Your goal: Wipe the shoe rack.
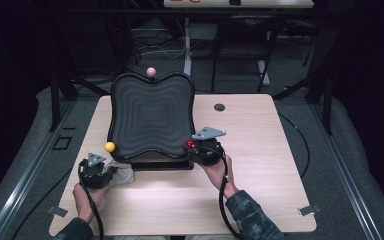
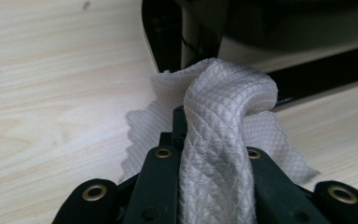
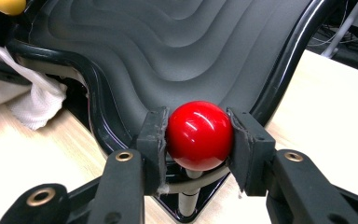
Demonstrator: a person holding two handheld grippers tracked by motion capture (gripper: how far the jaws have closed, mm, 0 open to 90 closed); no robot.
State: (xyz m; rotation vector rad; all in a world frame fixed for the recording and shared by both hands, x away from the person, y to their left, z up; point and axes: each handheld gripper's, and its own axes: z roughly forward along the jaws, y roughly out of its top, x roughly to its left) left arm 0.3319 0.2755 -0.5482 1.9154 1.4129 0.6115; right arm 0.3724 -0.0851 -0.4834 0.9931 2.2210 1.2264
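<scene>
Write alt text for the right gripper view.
The right gripper has its two black fingers clamped on a glossy red ball atop a post at the corner of a black rippled tray. A white cloth lies at left on the wooden table.

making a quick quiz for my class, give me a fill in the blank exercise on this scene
1. The right gripper is shut on the ____ ball.
2. The left gripper is shut on a white ____.
3. The black wavy tray has a ____ ball at its far edge.
4. The ball at the tray's near left corner is ____.

Missing words: red; cloth; pink; yellow
</scene>
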